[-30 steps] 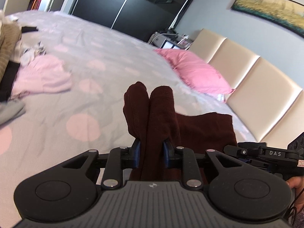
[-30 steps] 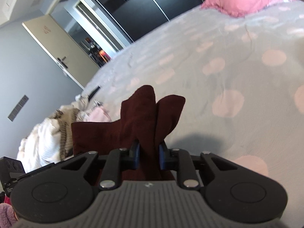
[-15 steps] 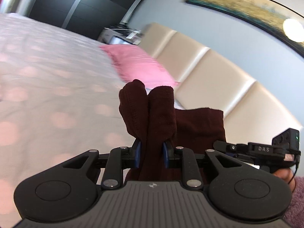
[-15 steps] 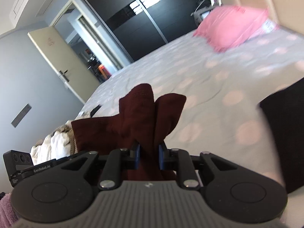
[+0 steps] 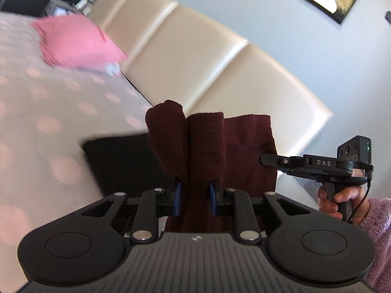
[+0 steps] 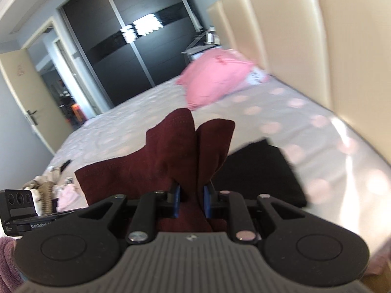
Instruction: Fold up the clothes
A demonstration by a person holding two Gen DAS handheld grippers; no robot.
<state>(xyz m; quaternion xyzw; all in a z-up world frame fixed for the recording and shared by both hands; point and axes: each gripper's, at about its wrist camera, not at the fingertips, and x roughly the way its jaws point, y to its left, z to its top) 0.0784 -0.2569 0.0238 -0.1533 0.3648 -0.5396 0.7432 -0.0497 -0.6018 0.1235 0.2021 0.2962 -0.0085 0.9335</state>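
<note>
The left gripper (image 5: 195, 194) and right gripper (image 6: 191, 202) each clamp a bunched corner of the maroon garment (image 5: 246, 151), held above the bed (image 6: 281, 112) near its headboard edge, over a black folded cloth (image 6: 259, 173).

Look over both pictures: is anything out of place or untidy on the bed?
Mostly tidy. The one untidy spot is a heap of clothes at the bed's far edge. The maroon garment hangs between both grippers, left and right, over a flat black cloth.
</note>
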